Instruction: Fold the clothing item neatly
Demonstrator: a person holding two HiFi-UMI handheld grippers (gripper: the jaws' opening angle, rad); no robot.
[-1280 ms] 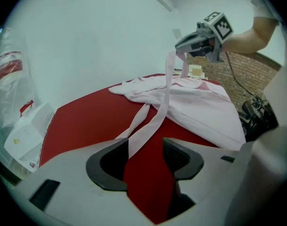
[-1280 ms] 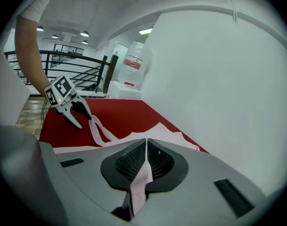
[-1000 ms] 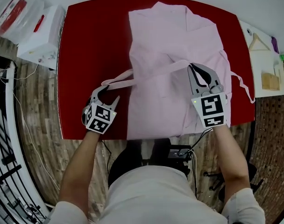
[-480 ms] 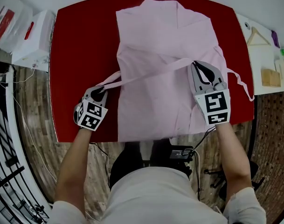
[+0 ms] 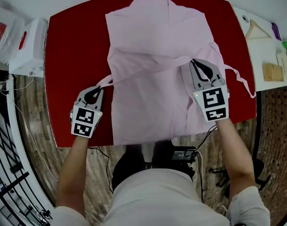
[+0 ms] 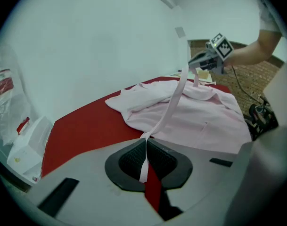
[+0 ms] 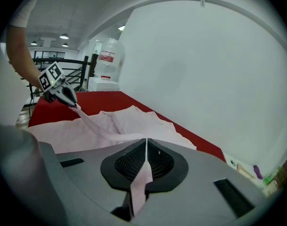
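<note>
Closing has just been finished by the left claw (image 5: 96,92), which was spread a second ago. In the head view, one end of the pink strap (image 5: 148,69) is pinched by it near the front-left corner of the desk (image 5: 72,55). The other end is pinched by the right claw (image 5: 196,62), above the pink garment (image 5: 152,102) laid across the desk's middle. In the left gripper view, the strap is clamped between the pads and stretched clear of the garment. In the right gripper view, it is likewise nipped between closed pads.
</note>
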